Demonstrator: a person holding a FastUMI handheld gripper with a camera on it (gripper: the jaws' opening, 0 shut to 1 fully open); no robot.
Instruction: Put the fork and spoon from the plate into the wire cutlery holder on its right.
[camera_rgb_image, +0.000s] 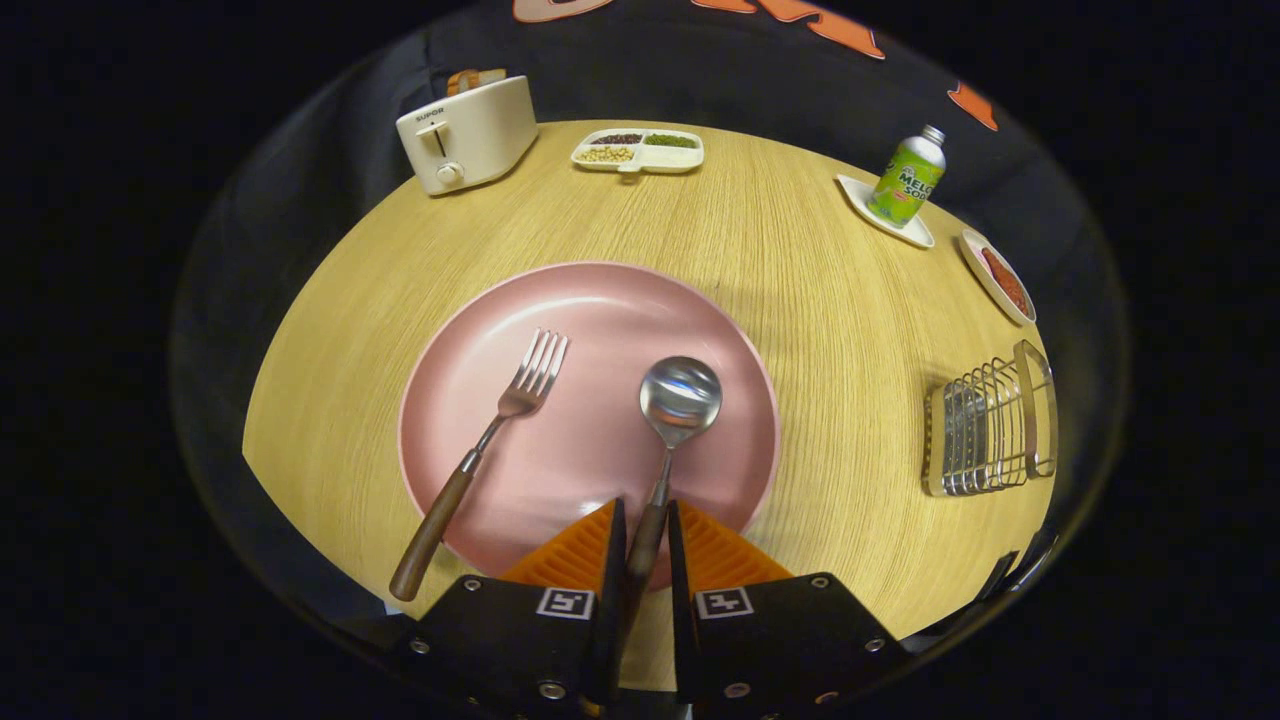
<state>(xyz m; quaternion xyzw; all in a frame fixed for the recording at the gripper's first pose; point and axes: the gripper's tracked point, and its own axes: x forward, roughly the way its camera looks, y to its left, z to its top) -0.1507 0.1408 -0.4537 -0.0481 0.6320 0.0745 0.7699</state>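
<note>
A pink plate (600, 300) lies on the wooden table just ahead of my fingers. On its left half rests a fork (490, 440) with a brown wooden handle that sticks out over the plate's near rim. On the right half lies a spoon (680, 398), its bowl pointing away from me. The spoon's wooden handle runs back between my two orange fingers (575, 555). My gripper (646, 525) is shut on that handle, and both pads press its sides. The wire cutlery holder (990, 425) stands to the right of the plate, near the table's edge.
A cream toaster (468, 132) stands at the far left of the table. Beside it is a white divided dish of beans (638, 150). At the far right, a green bottle (906, 180) stands on a white coaster, next to a small dish of red food (1000, 280).
</note>
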